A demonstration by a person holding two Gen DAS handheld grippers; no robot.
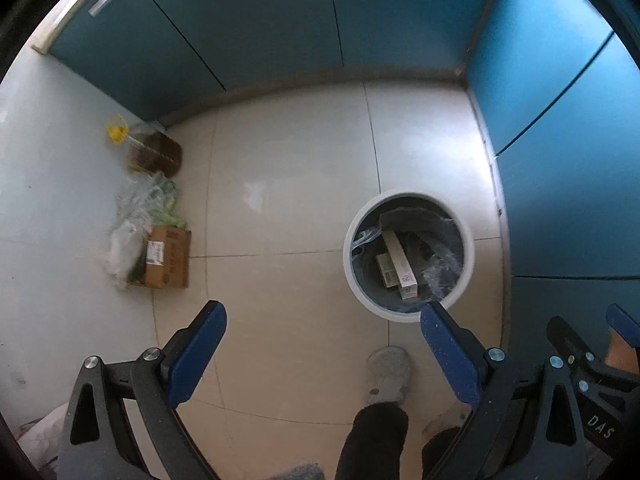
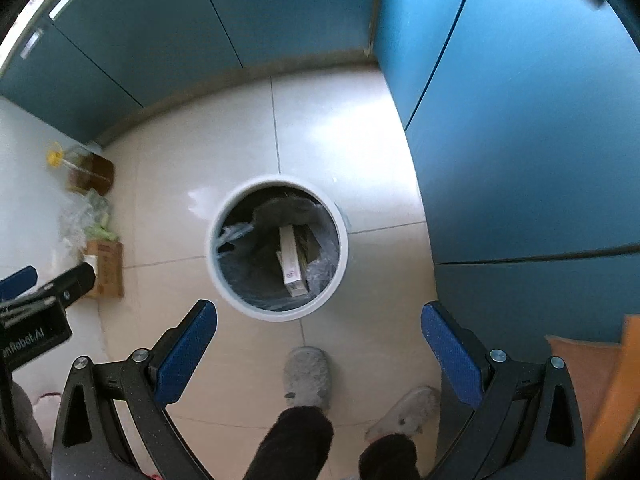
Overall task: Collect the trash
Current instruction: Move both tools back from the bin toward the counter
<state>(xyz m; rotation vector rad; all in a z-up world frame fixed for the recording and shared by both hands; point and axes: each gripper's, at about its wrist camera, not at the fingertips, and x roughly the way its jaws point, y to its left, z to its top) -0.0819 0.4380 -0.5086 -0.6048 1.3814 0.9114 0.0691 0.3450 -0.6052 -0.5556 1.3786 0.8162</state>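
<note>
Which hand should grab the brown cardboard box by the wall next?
Probably left. The brown cardboard box lies on the left side by the wall; the left gripper, jaws open and empty, is on that side. The right gripper, also open, hangs near the round white bin.

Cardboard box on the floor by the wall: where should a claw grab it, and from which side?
Probably by the brown cardboard box at its long side edges, coming from above. It lies flat, label up, with clear plastic bags crowding the wall side; the side toward the trash bin looks free. Both claws are open and empty.
</note>
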